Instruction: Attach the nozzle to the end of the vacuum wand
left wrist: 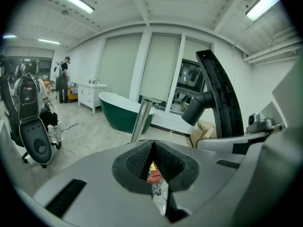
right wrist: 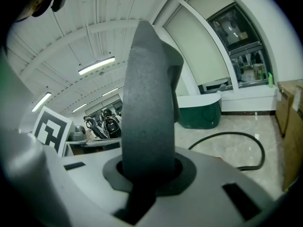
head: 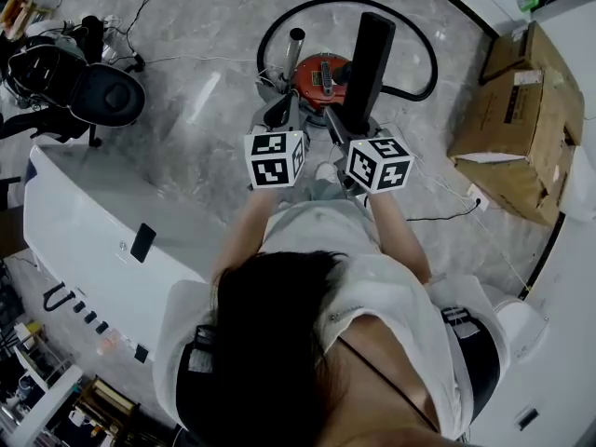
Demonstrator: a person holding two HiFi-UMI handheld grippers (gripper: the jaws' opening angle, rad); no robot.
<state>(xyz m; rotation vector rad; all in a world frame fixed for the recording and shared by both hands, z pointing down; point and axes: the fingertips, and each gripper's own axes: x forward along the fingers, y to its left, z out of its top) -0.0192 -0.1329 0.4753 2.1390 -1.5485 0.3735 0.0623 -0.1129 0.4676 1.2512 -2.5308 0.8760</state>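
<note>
R gripper (head: 352, 124) was clamped on the black nozzle (head: 371, 59), jaws tight round its lower end. The nozzle stood nearly upright at top centre of the head view. In the R gripper view the nozzle (right wrist: 149, 103) filled the middle, rising straight out from btwn the jaws of that gripper (right wrist: 149, 171). L gripper (head: 282, 115) was closed w/ nothing in it. Its own view showed the L gripper (left wrist: 152, 150) w/ pads (left wrist: 135, 162) pressed together.

The silver wand (head: 295, 47) stood tilted just left of the nozzle in the head view, open end up, apart from it, just beyond the L gripper's tip. In the L gripper view the wand (left wrist: 142, 119) rose just above the closed jaws, left of centre, w/ the nozzle (left wrist: 220, 93) to its right, not touching. Red vacuum (head: 324, 74) sat on the floor btwn wand and nozzle. Black hose (right wrist: 227, 134) lay looped on the floor, right of the nozzle in the R gripper view.
</note>
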